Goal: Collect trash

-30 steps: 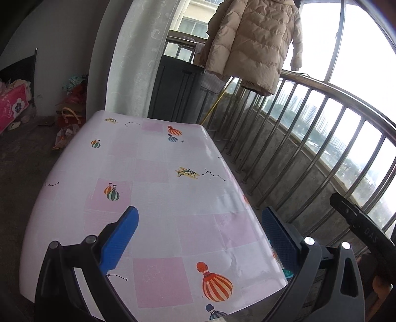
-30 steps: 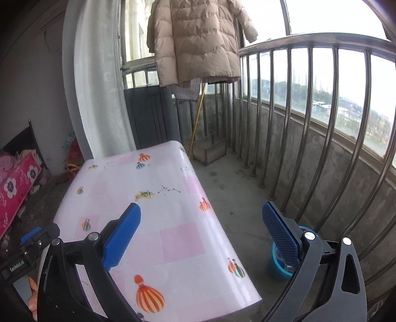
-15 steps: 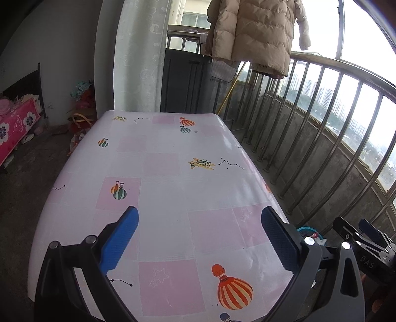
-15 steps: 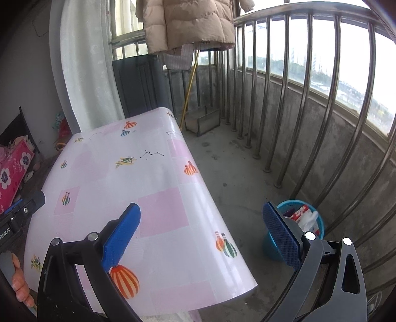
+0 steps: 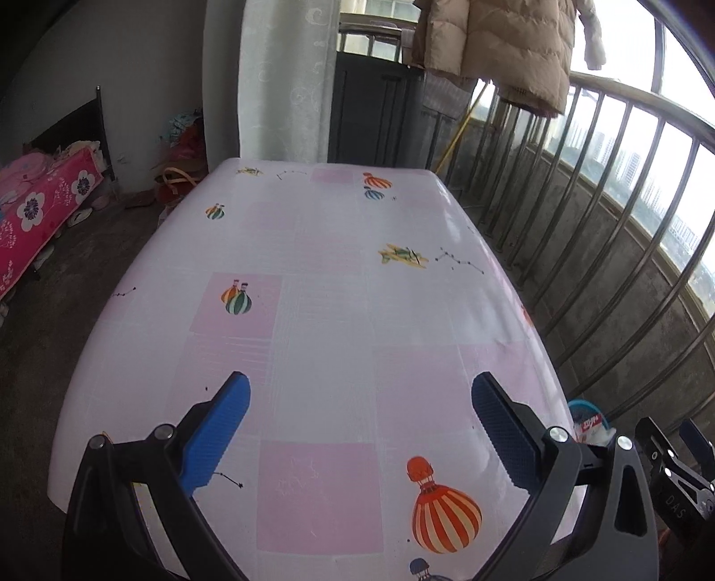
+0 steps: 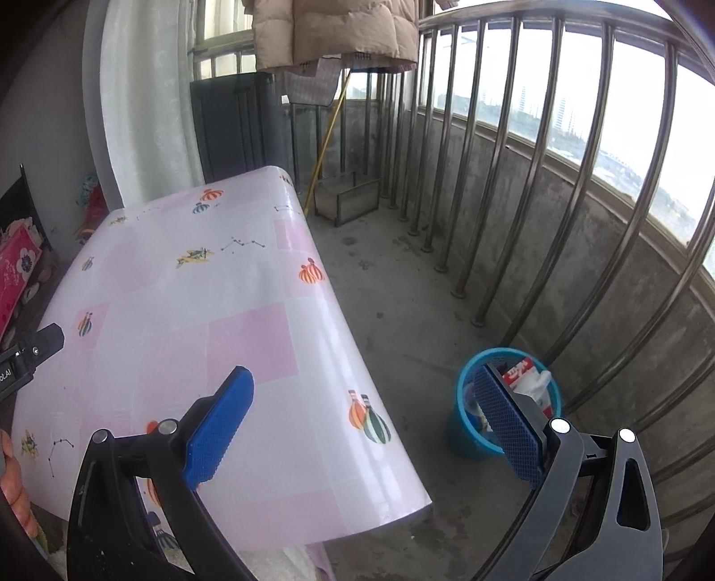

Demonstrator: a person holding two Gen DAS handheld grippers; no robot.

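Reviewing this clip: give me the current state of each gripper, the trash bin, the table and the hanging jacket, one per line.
left gripper: open, holding nothing, above the table.
right gripper: open, holding nothing, over the table's edge.
blue trash bin: upright on the floor beside the table, with packaging and white trash inside.
table: covered by a pink balloon-print cloth, no trash visible on it.
beige jacket: hanging near the railing.
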